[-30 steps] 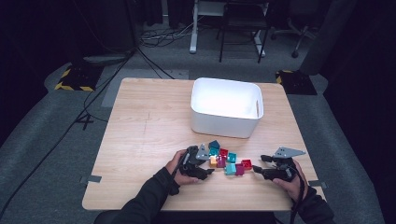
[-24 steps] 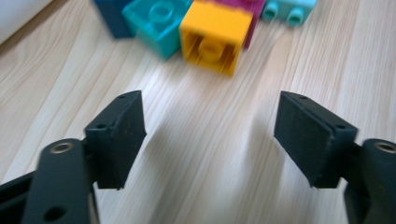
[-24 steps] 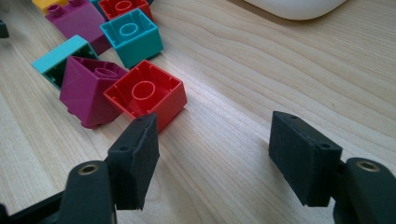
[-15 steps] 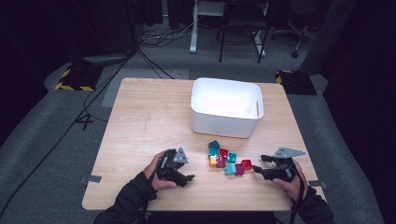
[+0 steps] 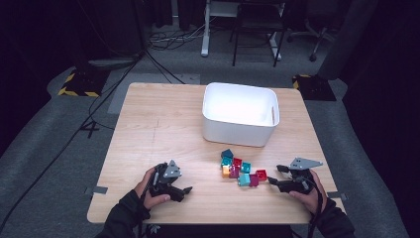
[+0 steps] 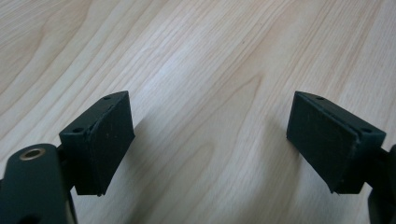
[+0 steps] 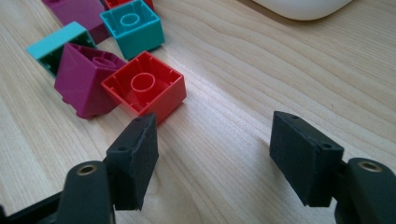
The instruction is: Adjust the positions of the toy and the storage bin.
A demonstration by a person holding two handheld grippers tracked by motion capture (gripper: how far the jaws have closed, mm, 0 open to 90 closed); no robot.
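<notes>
A small pile of toy blocks (image 5: 240,171) in red, teal, magenta and orange lies on the wooden table (image 5: 158,124), in front of a white bin (image 5: 240,114). My left gripper (image 5: 181,187) rests near the front edge, well left of the pile. It is open over bare wood (image 6: 210,135), with nothing between its pads. My right gripper (image 5: 275,175) sits just right of the pile and is open (image 7: 212,158). Its left pad almost touches an upturned red block (image 7: 144,91). A magenta block (image 7: 84,79) leans against that one, and a teal block (image 7: 133,28) lies beyond.
The bin's rounded base (image 7: 303,7) stands beyond the right gripper. Bare table stretches left and behind the left gripper. Past the table's far edge are a grey floor, cables (image 5: 148,59) and chair legs (image 5: 257,34).
My left gripper has drawn back from the pile, moving left along the front of the table with nothing in it. The right gripper and the blocks have stayed put.
</notes>
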